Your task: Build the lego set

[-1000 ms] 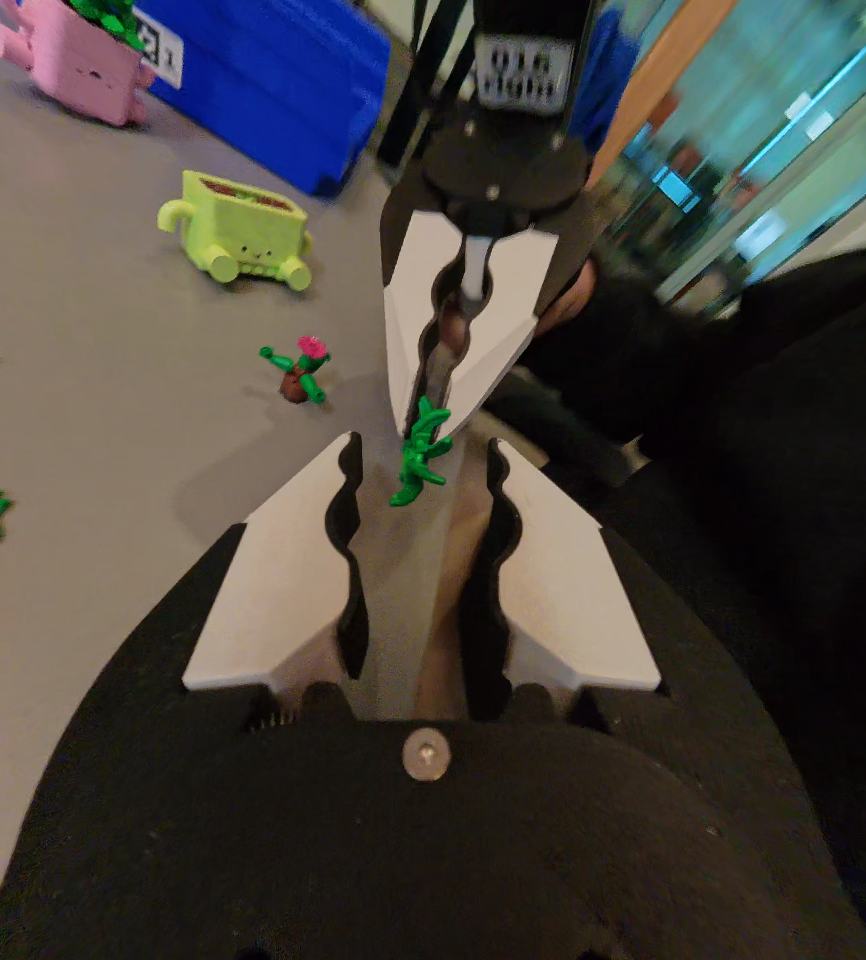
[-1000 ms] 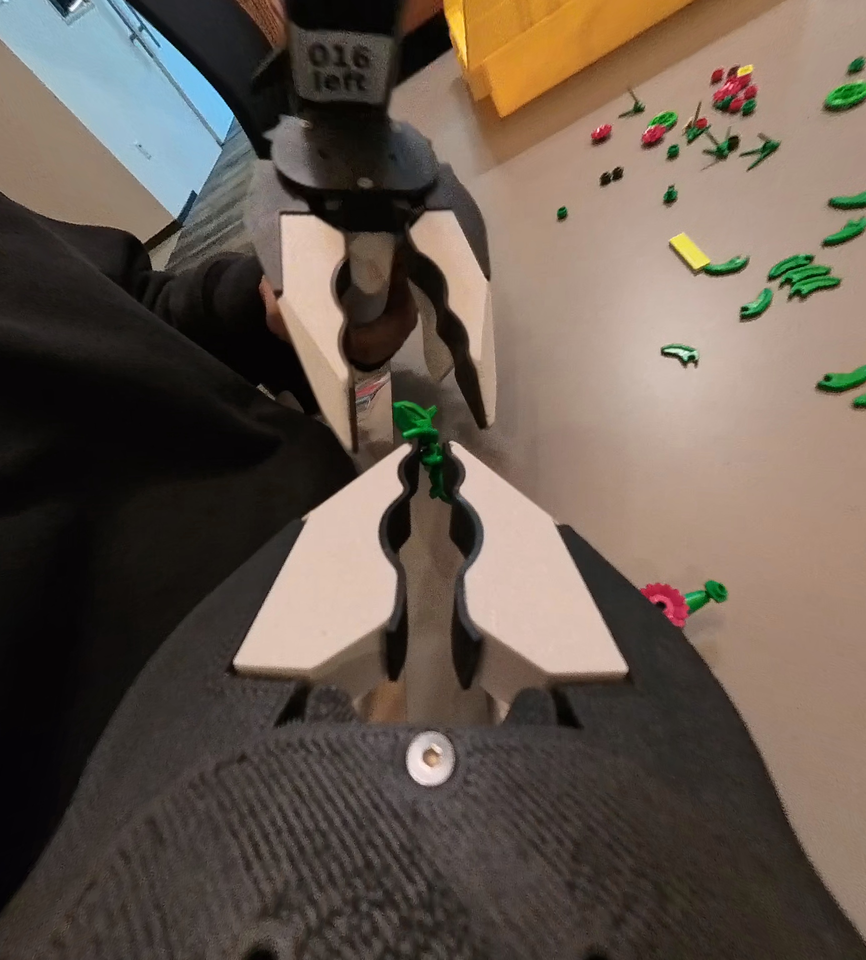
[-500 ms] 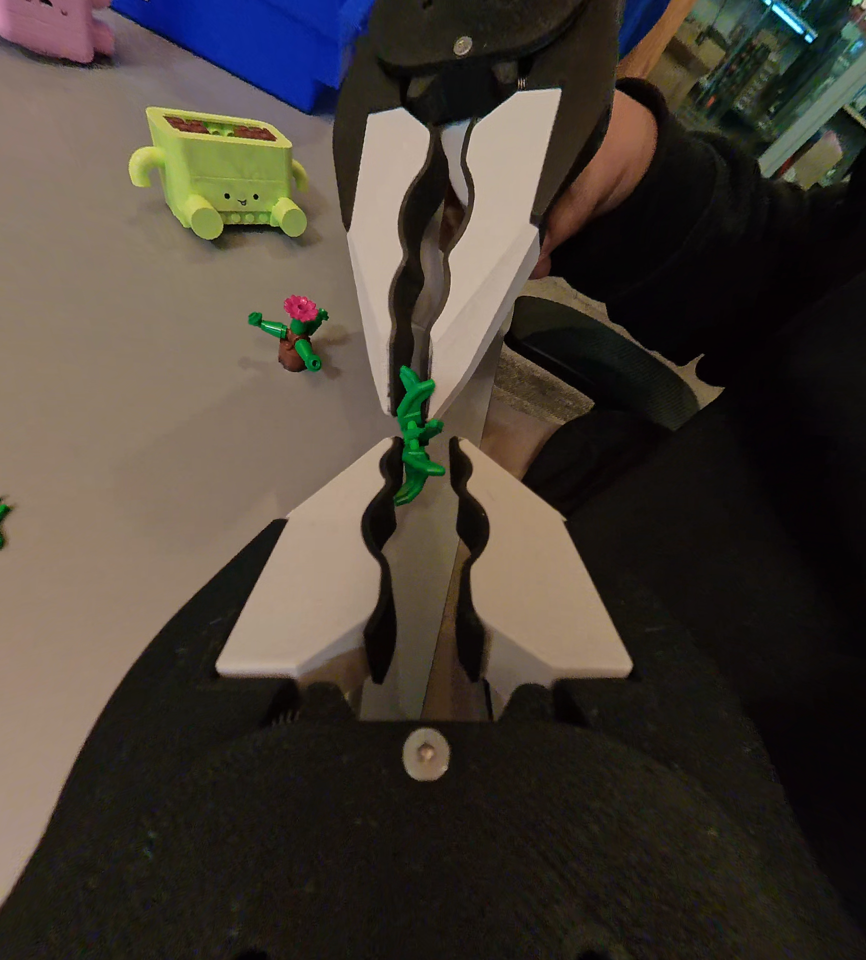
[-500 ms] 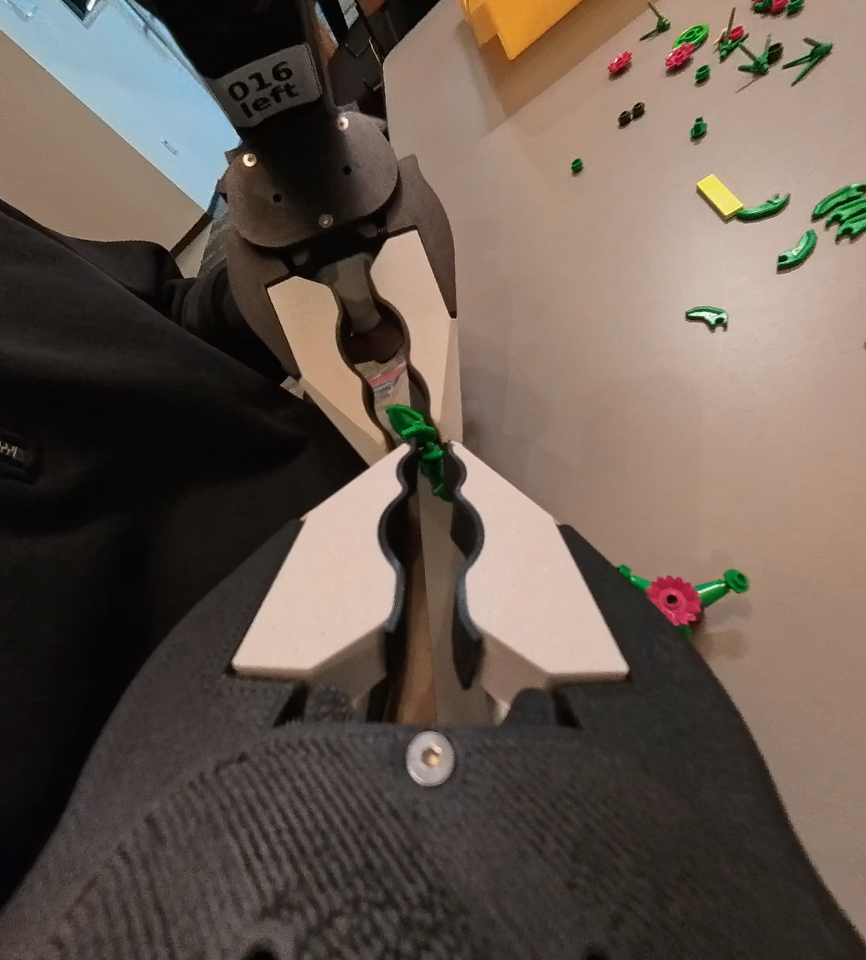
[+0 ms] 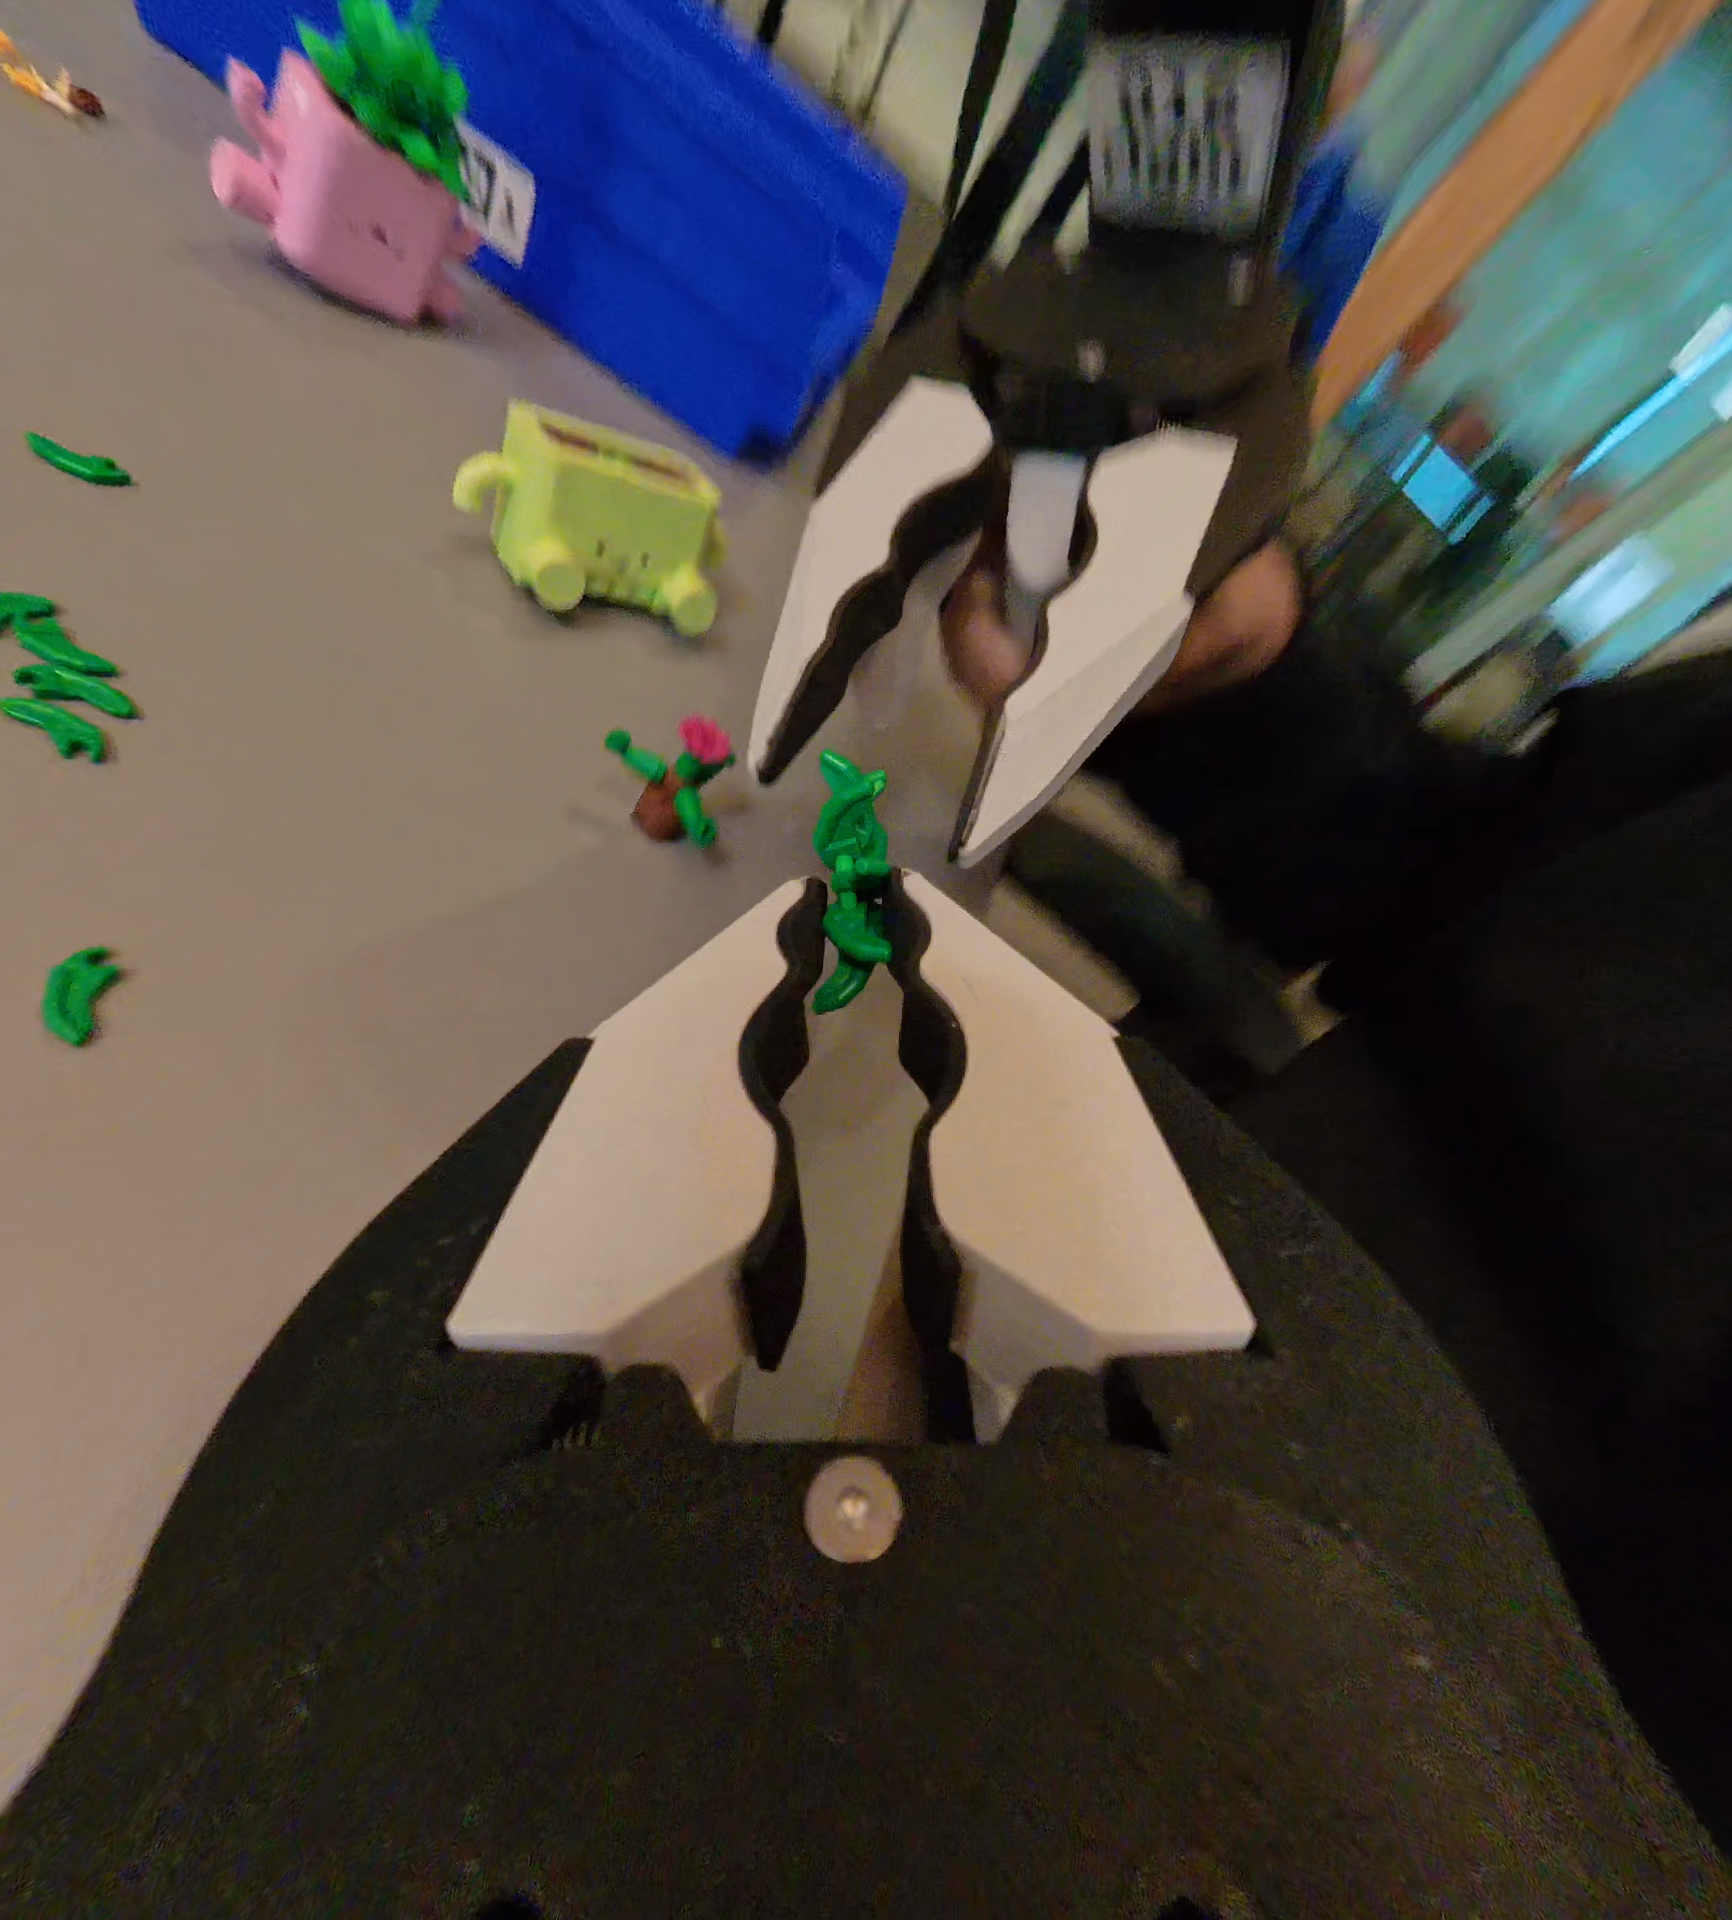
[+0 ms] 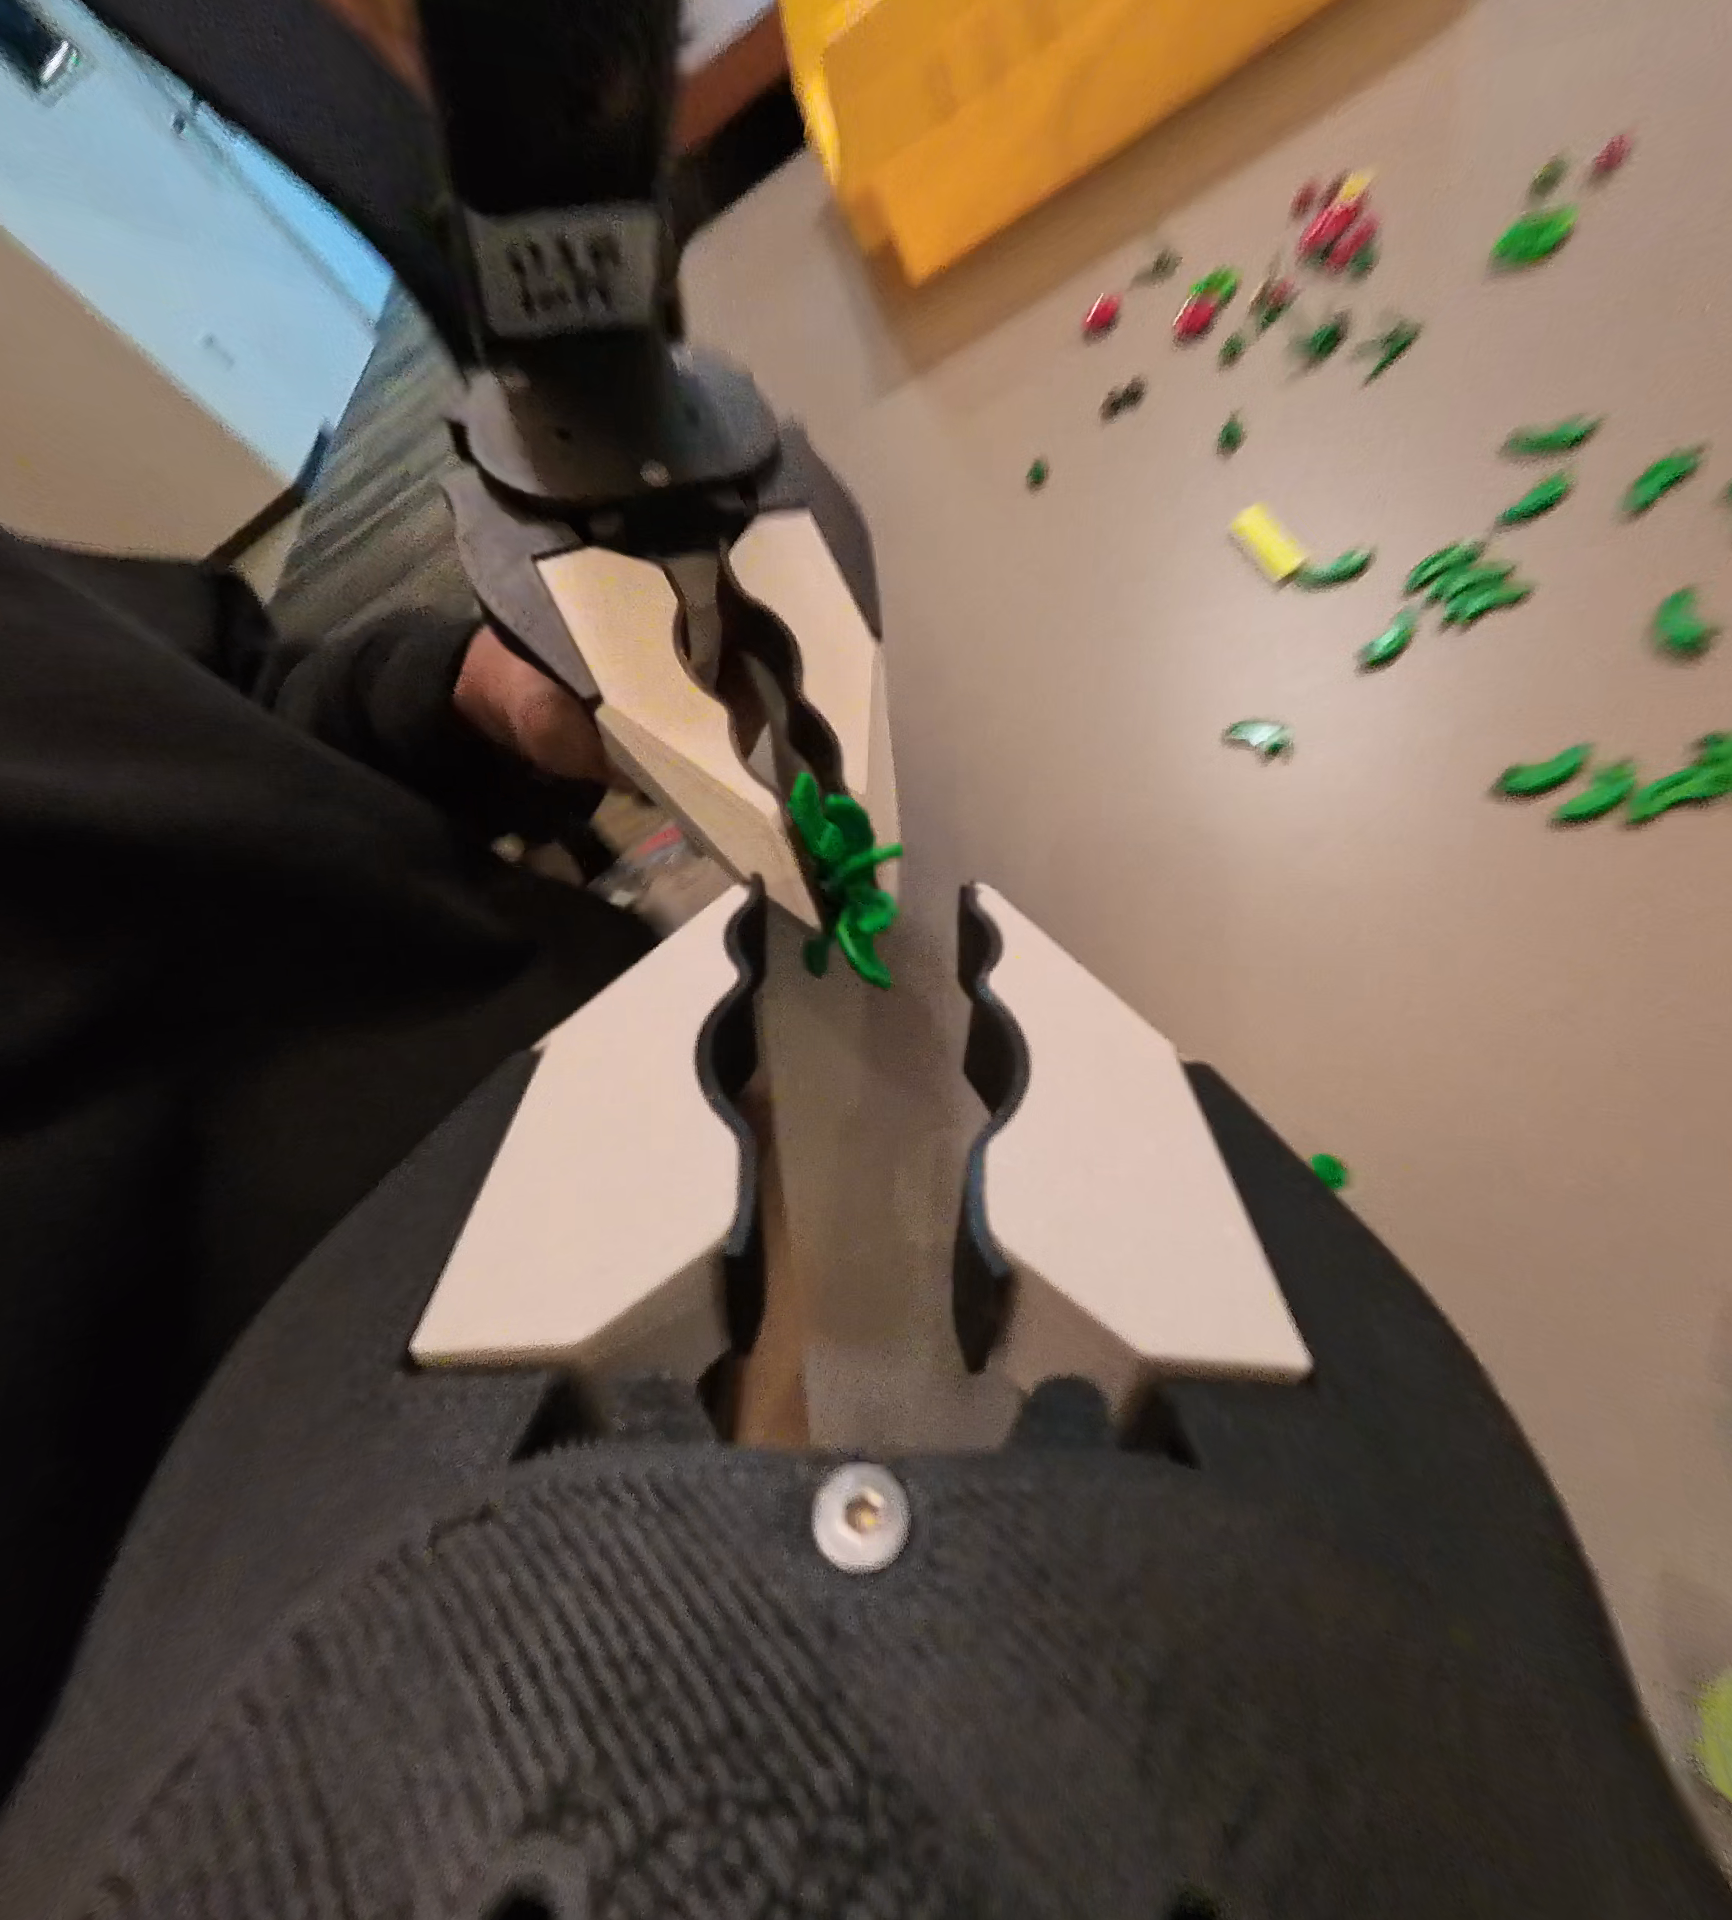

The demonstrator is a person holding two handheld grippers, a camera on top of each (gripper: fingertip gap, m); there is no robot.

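Note:
A green leafy stem piece [image 5: 846, 821] is pinched between the tips of my left gripper [image 5: 854, 883], which is shut on it, held in the air over the near table edge. My right gripper [image 5: 860, 816] faces it from the opposite side, open, its fingertips on either side of the stem's top without gripping it. In the right wrist view my right gripper [image 6: 862, 899] is open and empty, and the left gripper [image 6: 846, 883] holds the stem [image 6: 841, 862] just beyond its fingertips.
On the grey table stand a lime-green pot [image 5: 597, 520], a pink pot with leaves [image 5: 353, 197], a small brown pot with a pink flower [image 5: 680, 779] and a blue bin [image 5: 685, 208]. Loose green leaves [image 6: 1464, 582], red pieces [image 6: 1340, 229] and a yellow box [image 6: 1028, 114] lie farther off. My left and right fingertips are right by each other. The lime-green pot [image 5: 597, 520] lies around 15 cm away from my right fingertips.
The stem passed from my right gripper to my left. The left closed on it, then the right opened and let go. Both views are blurred by motion.

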